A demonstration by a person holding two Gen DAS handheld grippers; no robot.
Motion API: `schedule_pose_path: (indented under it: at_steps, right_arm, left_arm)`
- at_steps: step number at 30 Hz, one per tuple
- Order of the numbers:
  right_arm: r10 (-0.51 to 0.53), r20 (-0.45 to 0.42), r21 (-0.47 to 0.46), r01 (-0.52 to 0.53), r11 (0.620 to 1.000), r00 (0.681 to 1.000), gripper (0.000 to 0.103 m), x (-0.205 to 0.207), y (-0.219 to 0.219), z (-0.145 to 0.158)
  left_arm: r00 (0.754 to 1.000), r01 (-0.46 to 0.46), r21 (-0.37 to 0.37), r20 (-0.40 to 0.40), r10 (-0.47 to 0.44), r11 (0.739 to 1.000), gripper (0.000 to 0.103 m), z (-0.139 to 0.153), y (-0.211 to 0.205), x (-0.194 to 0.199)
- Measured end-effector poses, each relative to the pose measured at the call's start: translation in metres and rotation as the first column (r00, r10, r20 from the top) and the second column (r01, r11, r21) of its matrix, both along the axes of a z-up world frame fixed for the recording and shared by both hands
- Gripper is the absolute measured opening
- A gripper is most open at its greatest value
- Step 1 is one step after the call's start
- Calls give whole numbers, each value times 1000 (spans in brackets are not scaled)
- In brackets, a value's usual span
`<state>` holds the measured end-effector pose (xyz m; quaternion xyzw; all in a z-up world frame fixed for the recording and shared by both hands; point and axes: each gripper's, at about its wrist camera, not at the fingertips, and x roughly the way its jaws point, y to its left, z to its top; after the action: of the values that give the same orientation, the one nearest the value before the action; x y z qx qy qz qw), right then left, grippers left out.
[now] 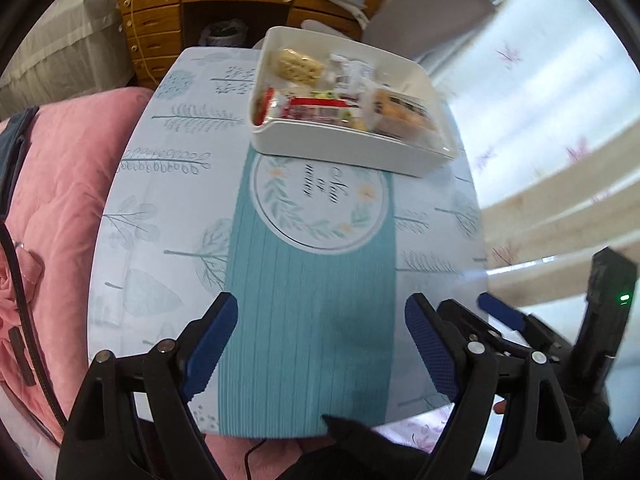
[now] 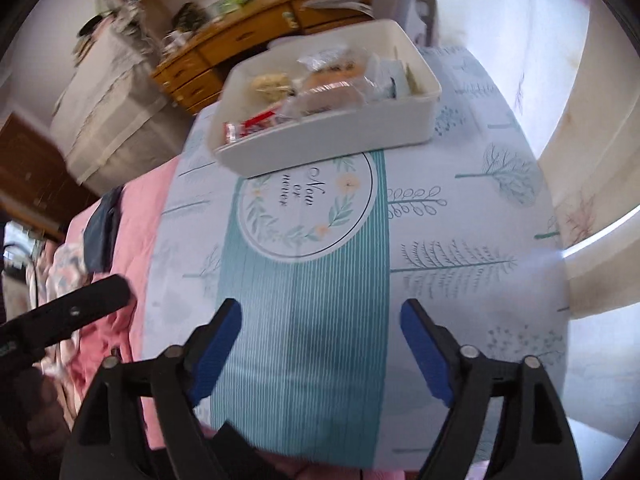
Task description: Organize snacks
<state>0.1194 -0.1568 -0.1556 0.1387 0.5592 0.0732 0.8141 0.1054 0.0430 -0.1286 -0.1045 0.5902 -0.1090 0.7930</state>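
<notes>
A white plastic bin (image 1: 352,148) stands at the far end of the small table (image 1: 168,216) and holds several wrapped snacks, among them a red packet (image 1: 316,110) and a pale cracker pack (image 1: 300,65). The bin (image 2: 340,140) shows in the right wrist view too, with the red packet (image 2: 256,122) at its near left. My left gripper (image 1: 320,344) is open and empty above the table's near end. My right gripper (image 2: 320,344) is open and empty there too; it also shows at the right of the left wrist view (image 1: 502,312).
The table has a pale cloth with a teal striped runner (image 1: 308,320). A pink quilt (image 1: 52,200) lies left of it. A wooden desk with drawers (image 1: 192,4) stands behind. A light curtain (image 1: 540,120) hangs at the right.
</notes>
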Motion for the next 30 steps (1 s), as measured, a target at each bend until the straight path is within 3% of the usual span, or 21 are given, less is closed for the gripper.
schedule_pose_path:
  at_steps: [6, 7, 12, 18, 23, 30]
  right_arm:
    - [55, 102, 23, -58, 998, 993, 101, -25, -9, 57]
    - [66, 103, 25, -69, 997, 993, 101, -28, -9, 65]
    - [93, 95, 37, -97, 995, 991, 103, -47, -6, 90]
    - [166, 32, -25, -166, 986, 986, 103, -70, 17, 91]
    - [139, 54, -72, -135, 988, 989, 103, -86, 20, 91]
    - [123, -18, -99, -124, 987, 992, 103, -103, 20, 74]
  left_arm:
    - [999, -5, 27, 42, 4, 1000, 98, 31, -9, -24]
    - [999, -6, 22, 50, 5, 1000, 102, 36, -8, -27]
    - [994, -36, 35, 101, 32, 999, 102, 58, -2, -43]
    - [983, -106, 57, 155, 96, 993, 102, 69, 3, -67]
    - [980, -127, 92, 165, 111, 988, 102, 66, -2, -87]
    - [969, -149, 122, 215, 120, 981, 102, 67, -11, -106]
